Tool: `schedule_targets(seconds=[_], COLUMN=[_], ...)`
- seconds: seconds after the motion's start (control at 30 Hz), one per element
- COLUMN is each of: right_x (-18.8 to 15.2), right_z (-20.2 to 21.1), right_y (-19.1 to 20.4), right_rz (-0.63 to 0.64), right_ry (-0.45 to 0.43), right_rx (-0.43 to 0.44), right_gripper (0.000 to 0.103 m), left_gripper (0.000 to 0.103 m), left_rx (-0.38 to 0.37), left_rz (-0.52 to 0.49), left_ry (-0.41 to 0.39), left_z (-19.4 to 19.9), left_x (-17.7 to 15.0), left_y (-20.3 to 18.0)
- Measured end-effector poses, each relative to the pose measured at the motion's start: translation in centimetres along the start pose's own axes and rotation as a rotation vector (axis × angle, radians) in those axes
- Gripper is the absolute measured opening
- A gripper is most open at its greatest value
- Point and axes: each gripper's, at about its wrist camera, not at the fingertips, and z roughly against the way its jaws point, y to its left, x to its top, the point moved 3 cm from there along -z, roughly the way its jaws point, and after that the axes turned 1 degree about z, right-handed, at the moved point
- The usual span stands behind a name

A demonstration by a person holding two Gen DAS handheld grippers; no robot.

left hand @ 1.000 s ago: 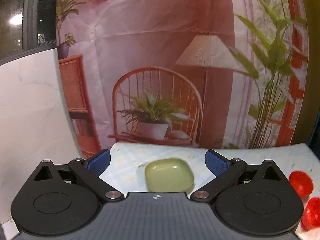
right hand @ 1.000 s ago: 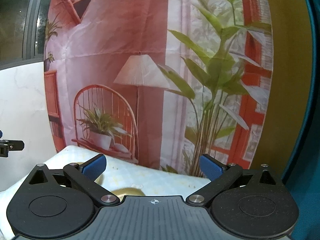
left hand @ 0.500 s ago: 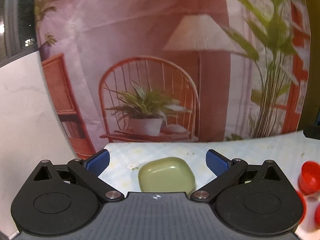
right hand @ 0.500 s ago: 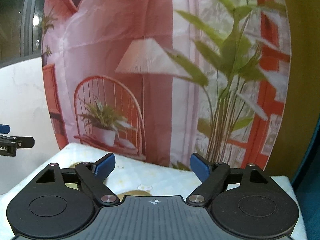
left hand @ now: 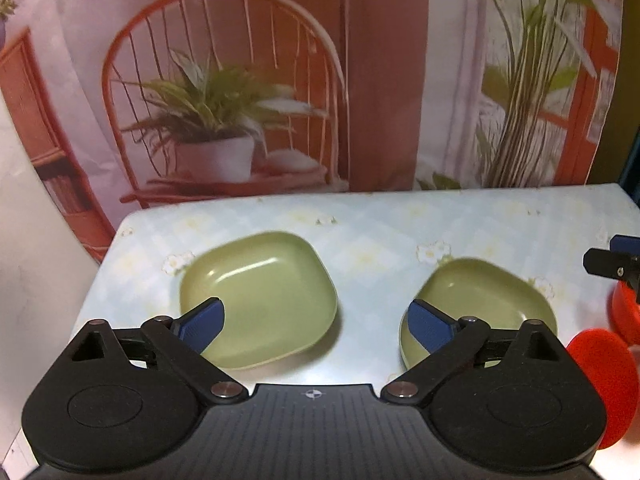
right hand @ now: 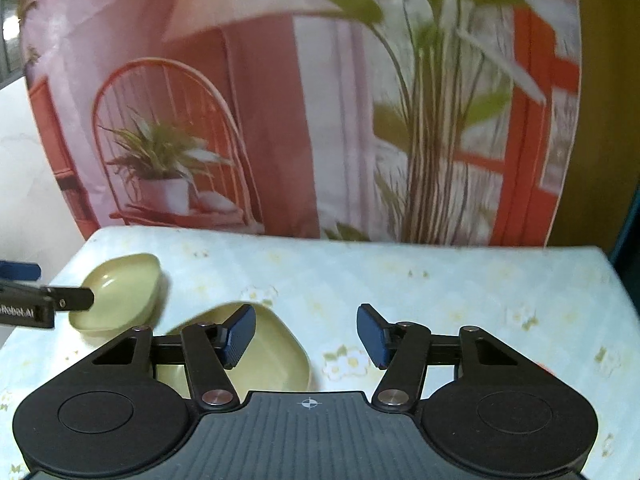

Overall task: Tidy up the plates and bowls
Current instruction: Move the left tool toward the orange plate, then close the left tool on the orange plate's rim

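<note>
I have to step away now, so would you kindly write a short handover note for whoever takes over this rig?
Left gripper: open, empty, above the left green dish.
Right gripper: jaws closing, nothing between them, one finger above the right green dish.
Both dishes sit apart on the floral tablecloth; red bowls at its right edge.
Done: nothing stacked yet.
Left: gather dishes and bowls.

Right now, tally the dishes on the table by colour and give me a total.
Green dishes: 2, the left green dish and the right green dish.
Red dishes: 2 partly in view at the left wrist view's right edge, the near red dish and the far red dish.
Total: 4.
</note>
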Motion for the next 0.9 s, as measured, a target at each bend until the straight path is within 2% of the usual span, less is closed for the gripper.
schedule_targets(seconds=[0.23, 0.33, 0.5, 0.67, 0.8, 0.9], right_x=[-0.5, -0.7, -1.5, -2.7, -4.7, -6.3], right_z=[-1.5, -1.9, -2.1, -1.2, 0.2, 1.3], right_y=[0.5, 1.6, 4.1, 6.3, 7.8, 8.9], right_rz=[0.000, 0.006, 0.019, 0.027, 0.034, 0.049], right_ry=[0.025, 0.036, 0.059, 0.079, 0.107, 0.122], right_rx=[0.020, 0.040, 0.076, 0.097, 0.111, 0.116], right_gripper=[0.054, 0.054, 0.054, 0.054, 0.053, 0.049], left_gripper=[0.099, 0.099, 0.099, 0.097, 0.076, 0.058], left_rx=[0.053, 0.051, 0.080, 0.021, -0.031, -0.070], left_rz=[0.050, 0.088, 0.087, 0.085, 0.019, 0.022], left_ry=[0.031, 0.042, 0.077, 0.088, 0.120, 0.151], left_z=[-0.6, 0.0, 0.4, 1.3, 1.4, 1.1], left_x=[-0.8, -1.7, -3.4, -4.8, -6.6, -7.9], left_y=[4.2, 6.0, 7.3, 6.4, 4.7, 4.3])
